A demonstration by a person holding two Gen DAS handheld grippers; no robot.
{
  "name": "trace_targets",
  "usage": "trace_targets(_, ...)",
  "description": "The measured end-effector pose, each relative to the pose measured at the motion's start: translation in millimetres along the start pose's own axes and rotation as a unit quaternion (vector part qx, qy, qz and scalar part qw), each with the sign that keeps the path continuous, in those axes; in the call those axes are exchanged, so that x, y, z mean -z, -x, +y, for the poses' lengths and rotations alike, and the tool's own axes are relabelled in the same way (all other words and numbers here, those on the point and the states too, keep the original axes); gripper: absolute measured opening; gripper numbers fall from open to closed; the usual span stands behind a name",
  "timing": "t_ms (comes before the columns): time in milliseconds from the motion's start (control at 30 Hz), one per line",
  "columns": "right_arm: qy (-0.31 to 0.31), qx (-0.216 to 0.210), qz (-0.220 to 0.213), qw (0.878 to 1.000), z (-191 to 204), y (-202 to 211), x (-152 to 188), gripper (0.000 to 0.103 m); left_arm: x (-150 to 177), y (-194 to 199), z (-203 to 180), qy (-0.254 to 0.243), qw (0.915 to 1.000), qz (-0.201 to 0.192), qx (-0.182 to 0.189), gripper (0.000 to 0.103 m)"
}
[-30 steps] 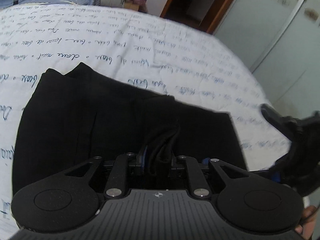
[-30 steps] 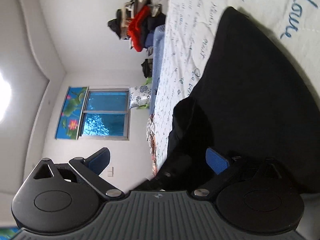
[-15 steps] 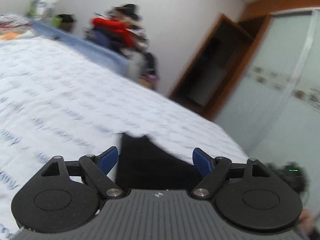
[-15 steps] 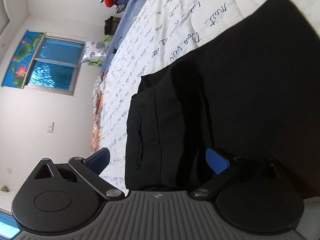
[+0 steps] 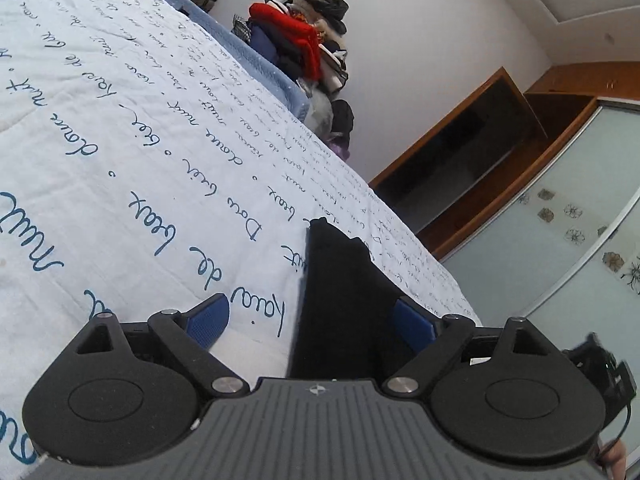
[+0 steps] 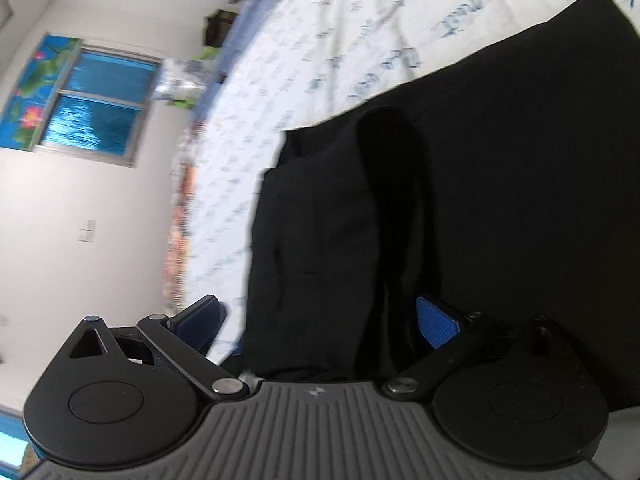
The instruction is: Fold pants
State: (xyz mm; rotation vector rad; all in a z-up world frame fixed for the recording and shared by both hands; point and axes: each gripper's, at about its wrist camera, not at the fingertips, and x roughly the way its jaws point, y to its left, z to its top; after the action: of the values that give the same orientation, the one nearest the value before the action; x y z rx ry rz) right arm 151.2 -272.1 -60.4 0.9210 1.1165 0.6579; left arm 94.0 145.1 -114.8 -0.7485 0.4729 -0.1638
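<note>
White bedspread printed with blue script, black pants laid folded, left gripper jaws opening, nothing gripped, right gripper held wide, nothing clamped.

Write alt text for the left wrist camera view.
The left claw is opening, gripping nothing, above black pants lying on a white bedspread printed with blue handwriting. A clothes pile sits beyond the bed.
</note>
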Motion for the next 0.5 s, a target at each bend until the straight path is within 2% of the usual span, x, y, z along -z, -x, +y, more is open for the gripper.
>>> trace_targets(67, 0.001, -0.026, -0.001, 1.0, -2, 0, 3, 0.103, -1, -1, 0, 0.001, 1.0, -0.001, 0.002, 0.091)
trace_targets(233, -0.015, -0.04, -0.014, 0.999, -12, 11, 9, 0.102, -1, 0, 3, 0.006, 1.0, 0.002, 0.006, 0.091)
trace_targets(333, 0.023, 0.008, -0.006, 1.0, 2, -1, 11, 0.102, -1, 1, 5, 0.009, 0.9999, 0.003, 0.01, 0.092)
trace_targets(367, 0.039, 0.017, -0.013, 0.999, 8, -2, 13, 0.096, 0, 3, 6, 0.01, 0.9999, 0.003, 0.01, 0.092)
trace_targets(400, 0.059, 0.022, -0.021, 0.998, 15, -3, 14, 0.059, 0, 3, 6, 0.01, 0.9999, 0.003, 0.01, 0.092)
trace_targets(467, 0.094, 0.052, -0.017, 0.994, 22, -5, 17, 0.021, 0, 4, 6, 0.01, 0.9999, 0.003, 0.011, 0.092)
trace_targets(500, 0.091, 0.049, -0.013, 0.995, 19, -7, 17, 0.02, 0, 4, 6, 0.01, 0.9999, 0.003, 0.011, 0.092)
